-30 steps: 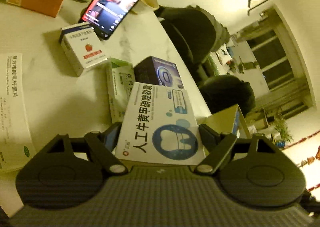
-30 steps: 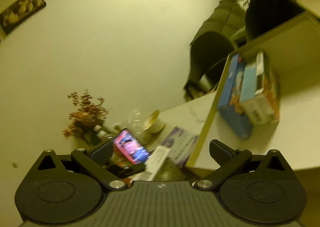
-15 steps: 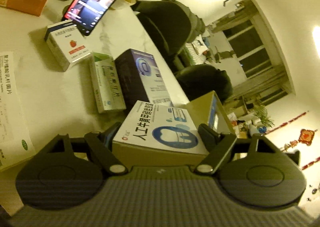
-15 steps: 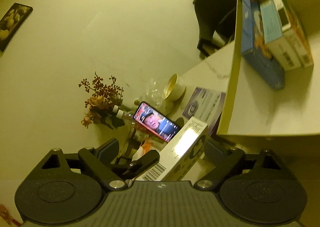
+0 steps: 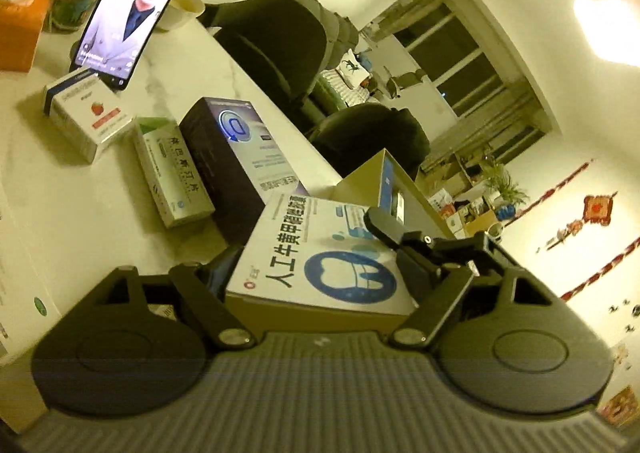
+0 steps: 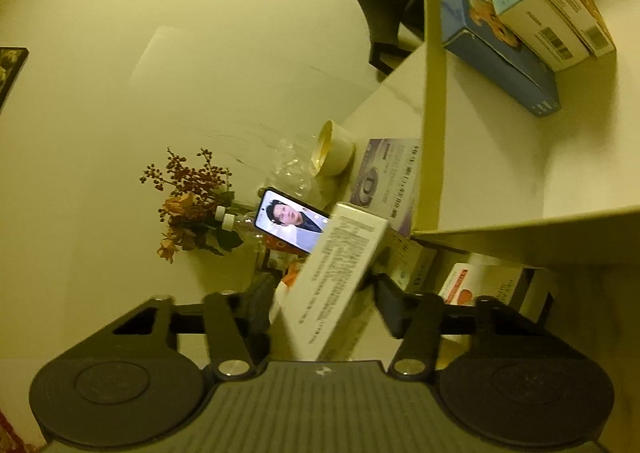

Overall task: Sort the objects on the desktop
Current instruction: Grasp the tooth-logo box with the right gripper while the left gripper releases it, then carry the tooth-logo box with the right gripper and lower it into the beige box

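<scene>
My left gripper [image 5: 316, 269] is shut on a white medicine box with a blue tooth logo [image 5: 320, 253], held above the table beside the cardboard box [image 5: 360, 177]. My right gripper [image 6: 320, 293] closes around the same white box [image 6: 340, 277], seen from its printed back; one of its fingers [image 5: 384, 229] rests on the box top in the left wrist view. On the table lie a dark purple box [image 5: 236, 149], a green-white box [image 5: 172, 169] and a strawberry box [image 5: 84, 117]. The cardboard box [image 6: 432, 93] holds a blue box [image 6: 492, 49] and two others.
A phone [image 5: 136, 9] playing video leans at the table's back, with an orange tissue box [image 5: 20, 25], a cup [image 5: 180, 9] and a vase of dried flowers [image 6: 192, 205]. A paper leaflet [image 5: 20, 273] lies at left. Dark chairs [image 5: 280, 49] stand beyond the table edge.
The left gripper carried the tooth-logo box up and toward the cardboard box. The right gripper came in and its fingers closed around the same box.
</scene>
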